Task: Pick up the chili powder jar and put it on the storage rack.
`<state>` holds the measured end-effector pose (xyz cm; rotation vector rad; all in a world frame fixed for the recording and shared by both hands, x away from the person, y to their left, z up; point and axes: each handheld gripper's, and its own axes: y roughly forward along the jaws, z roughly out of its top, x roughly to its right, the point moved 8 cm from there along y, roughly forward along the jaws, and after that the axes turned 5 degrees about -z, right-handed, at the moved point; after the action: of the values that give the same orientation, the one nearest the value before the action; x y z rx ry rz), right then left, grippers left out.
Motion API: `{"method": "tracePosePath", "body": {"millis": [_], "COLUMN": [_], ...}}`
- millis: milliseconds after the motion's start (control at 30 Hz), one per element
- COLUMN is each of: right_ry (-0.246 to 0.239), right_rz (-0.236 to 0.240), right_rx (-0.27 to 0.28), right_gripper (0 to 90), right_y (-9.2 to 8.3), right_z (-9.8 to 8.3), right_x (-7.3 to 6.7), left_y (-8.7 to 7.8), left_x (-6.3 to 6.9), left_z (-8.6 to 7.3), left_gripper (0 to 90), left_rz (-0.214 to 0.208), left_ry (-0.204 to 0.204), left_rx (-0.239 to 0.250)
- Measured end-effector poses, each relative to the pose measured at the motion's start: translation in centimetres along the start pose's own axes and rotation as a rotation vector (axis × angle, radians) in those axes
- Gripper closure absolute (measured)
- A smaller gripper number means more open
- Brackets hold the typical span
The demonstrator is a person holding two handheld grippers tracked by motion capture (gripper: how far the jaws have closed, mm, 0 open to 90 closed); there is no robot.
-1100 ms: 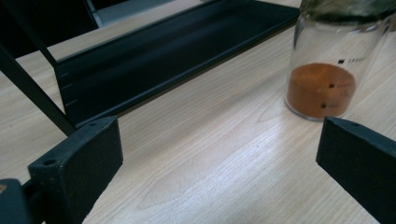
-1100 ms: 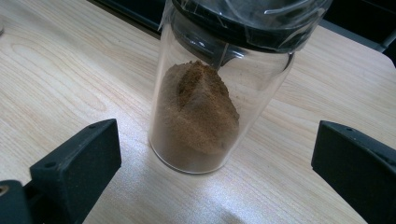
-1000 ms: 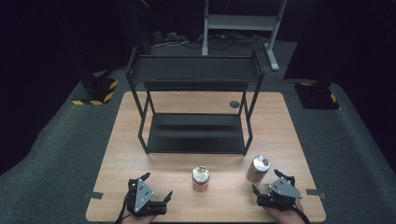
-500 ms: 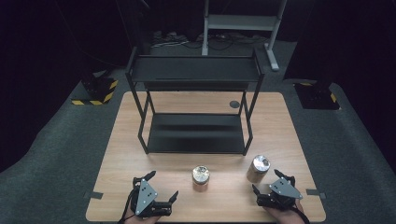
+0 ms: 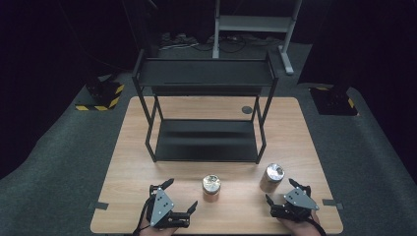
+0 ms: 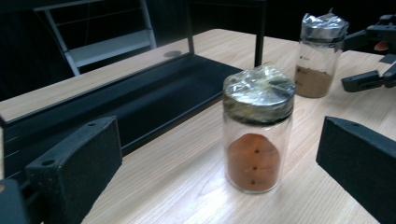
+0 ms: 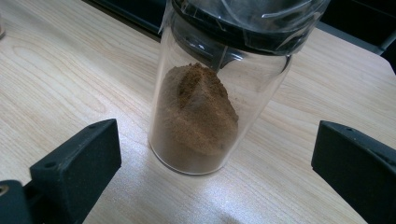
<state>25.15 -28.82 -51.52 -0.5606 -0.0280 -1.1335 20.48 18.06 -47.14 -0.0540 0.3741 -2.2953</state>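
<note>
left gripper (image 5: 181, 195): my jaws released, wide apart, low over the pale wooden surface (image 5: 128, 162); holding nothing
right gripper (image 5: 281, 191): my jaws released too, gaping either side of a jar without touching it
near jar: clear glass jar of reddish-brown powder with crinkled foil lid (image 6: 258, 130); upright, just ahead of my left jaws
far jar: clear glass jar of tan powder (image 7: 205, 100); upright between my right jaws
black metal two-tier shelf rack (image 5: 206, 140): behind both jars

Overhead light bright on table (image 5: 147, 147), surroundings black; glare patch beside jar (image 7: 201, 107); high view soft, slightly blurred.
</note>
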Motion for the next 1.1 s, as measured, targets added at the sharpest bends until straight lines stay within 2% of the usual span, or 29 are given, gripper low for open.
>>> {"method": "tracePosePath", "body": {"millis": [733,1100], "right_ry": [-0.005,-0.005], "right_rz": [0.004,0.006], "right_rx": [0.005,0.002], "right_gripper": [0.4,0.4], "right_y": [0.0,0.0], "right_z": [0.0,0.0], "right_x": [0.0,0.0], "left_y": [3.2,5.0], "left_x": [1.0,1.4], "left_z": [0.4,0.5], "left_gripper": [0.3,0.4], "left_rz": [-0.068,-0.099], "left_ry": [-0.031,-0.04], "left_rx": [0.02,0.013]}}
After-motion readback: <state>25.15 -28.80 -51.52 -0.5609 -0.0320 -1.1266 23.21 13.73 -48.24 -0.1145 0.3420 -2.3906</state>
